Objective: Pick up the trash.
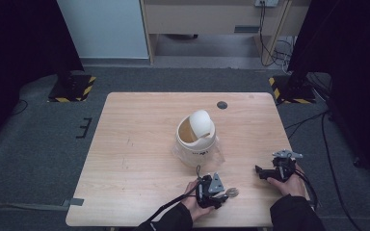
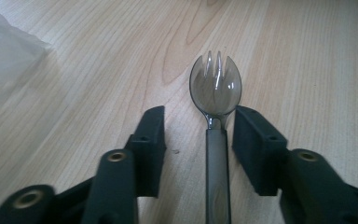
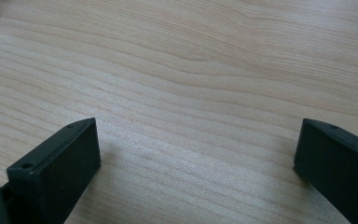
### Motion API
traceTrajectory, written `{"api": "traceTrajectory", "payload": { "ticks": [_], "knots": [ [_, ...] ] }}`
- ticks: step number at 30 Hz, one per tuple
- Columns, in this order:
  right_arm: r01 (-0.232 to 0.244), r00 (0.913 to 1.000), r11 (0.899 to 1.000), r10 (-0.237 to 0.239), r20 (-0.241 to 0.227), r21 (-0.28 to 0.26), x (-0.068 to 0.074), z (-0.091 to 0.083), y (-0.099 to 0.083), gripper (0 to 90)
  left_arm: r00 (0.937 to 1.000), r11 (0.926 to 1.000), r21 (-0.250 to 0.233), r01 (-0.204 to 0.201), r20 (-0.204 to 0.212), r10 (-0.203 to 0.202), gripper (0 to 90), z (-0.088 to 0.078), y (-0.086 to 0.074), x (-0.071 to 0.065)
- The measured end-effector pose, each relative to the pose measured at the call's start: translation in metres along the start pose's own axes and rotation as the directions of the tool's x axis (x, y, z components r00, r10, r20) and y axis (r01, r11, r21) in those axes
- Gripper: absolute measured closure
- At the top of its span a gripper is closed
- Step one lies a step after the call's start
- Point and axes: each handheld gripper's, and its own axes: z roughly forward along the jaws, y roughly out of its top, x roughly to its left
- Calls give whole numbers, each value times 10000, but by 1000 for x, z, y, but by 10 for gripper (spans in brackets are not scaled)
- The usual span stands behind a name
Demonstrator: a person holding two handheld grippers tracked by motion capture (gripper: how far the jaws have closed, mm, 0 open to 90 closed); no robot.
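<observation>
white tub (image 1: 196, 139) beyond spork (image 2: 214, 91), clear plastic wrap (image 2: 7, 51) beside

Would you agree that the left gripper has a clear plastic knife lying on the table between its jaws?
Not quite: the left gripper view shows a spork, a spoon bowl ending in short tines, not a knife. It does lie on the table between the jaws of the left gripper, close to one of them.

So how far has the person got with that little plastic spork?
Nothing looks finished yet. The smoky clear plastic spork lies flat on the wooden table, its handle between the left gripper's jaws, with a gap on one side. Gripping and lifting it remain. The right gripper rests open, apart.
</observation>
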Motion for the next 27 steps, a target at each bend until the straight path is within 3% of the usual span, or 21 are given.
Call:
{"api": "traceTrajectory", "payload": {
  "ticks": [6,10,12,17,22,27],
  "knots": [
    [-16,10000,10000,16,2,4,0,0,0,7,9999,9998,168,142,26,-142,792,-4,0,-1],
    [-19,10000,10000,19,-4,-4,0,0,0,9,9997,9985,504,204,88,-209,798,-9,0,0],
    [-34,10000,10000,34,2,-4,0,0,0,9,9999,9990,431,109,85,-113,798,-14,-1,1],
    [-198,9997,9998,199,121,-83,0,-1,0,35,9999,9997,-235,103,-133,-106,798,-36,7,10],
    [-626,9978,9976,632,188,-292,-2,-4,0,132,9982,9962,-863,88,-577,-138,797,-73,9,21],
    [-977,9952,9943,978,-10,-428,-5,-8,2,226,9916,9844,-1715,397,-1146,-599,797,-118,-1,36]
  ]
}}
